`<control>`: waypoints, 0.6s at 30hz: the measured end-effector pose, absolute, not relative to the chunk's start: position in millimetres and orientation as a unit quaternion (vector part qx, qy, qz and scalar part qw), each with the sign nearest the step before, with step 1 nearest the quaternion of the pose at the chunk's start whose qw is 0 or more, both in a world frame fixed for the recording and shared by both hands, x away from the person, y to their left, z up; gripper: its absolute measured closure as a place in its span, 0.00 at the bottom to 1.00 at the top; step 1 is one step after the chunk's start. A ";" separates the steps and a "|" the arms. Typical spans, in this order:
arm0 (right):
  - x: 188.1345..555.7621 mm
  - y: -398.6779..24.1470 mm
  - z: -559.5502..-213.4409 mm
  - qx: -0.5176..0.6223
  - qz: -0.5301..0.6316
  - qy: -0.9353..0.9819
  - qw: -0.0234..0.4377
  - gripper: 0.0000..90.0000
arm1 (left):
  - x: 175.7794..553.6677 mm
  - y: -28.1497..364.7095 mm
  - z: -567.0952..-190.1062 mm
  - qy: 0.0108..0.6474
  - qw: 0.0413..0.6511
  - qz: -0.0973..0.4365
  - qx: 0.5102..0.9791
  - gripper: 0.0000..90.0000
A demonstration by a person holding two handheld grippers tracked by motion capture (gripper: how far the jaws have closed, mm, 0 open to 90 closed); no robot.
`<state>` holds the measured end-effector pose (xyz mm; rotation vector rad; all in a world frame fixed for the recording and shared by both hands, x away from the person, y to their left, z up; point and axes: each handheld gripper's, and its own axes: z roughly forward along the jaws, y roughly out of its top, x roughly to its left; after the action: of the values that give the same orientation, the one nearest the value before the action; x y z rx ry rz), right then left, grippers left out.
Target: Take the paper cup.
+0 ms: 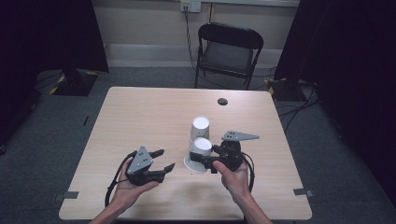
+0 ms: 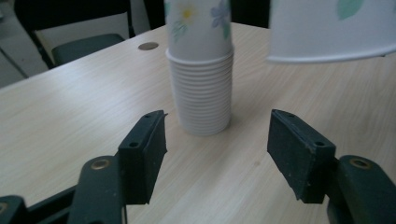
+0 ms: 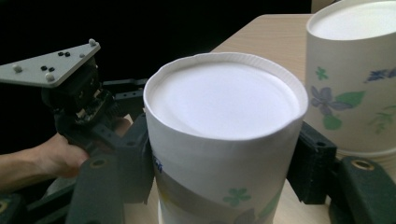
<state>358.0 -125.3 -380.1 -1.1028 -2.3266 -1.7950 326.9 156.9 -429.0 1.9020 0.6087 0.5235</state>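
Observation:
A stack of upside-down white paper cups with flower prints (image 1: 201, 127) (image 2: 201, 88) stands near the middle of the table (image 1: 140, 116). My right gripper (image 1: 204, 154) (image 3: 224, 168) is shut on a single upside-down paper cup (image 1: 201, 145) (image 3: 224, 135), held just in front of the stack; its rim (image 2: 327, 53) hangs clear of the tabletop. The stack's top cup (image 3: 355, 79) sits close to the right of the held one. My left gripper (image 1: 163, 161) (image 2: 217, 158) is open with nothing between its jaws, low over the table, pointing at the stack.
A black folding chair (image 1: 229, 49) stands beyond the table's far edge. A small dark round spot (image 1: 222, 101) (image 2: 148, 45) lies near the far edge. Cables run on the floor at the right (image 1: 299, 109). Tape marks sit at the near corners (image 1: 301, 192).

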 end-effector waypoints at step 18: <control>354.1 -93.9 -385.6 -0.332 -0.579 -0.743 0.041 0.40 | 317.0 142.1 -435.0 0.212 0.540 0.249 0.775 0.54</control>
<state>354.1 -93.9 -385.6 -1.0163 -2.2766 -1.7741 317.0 142.1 -435.0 1.8433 0.5040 0.5920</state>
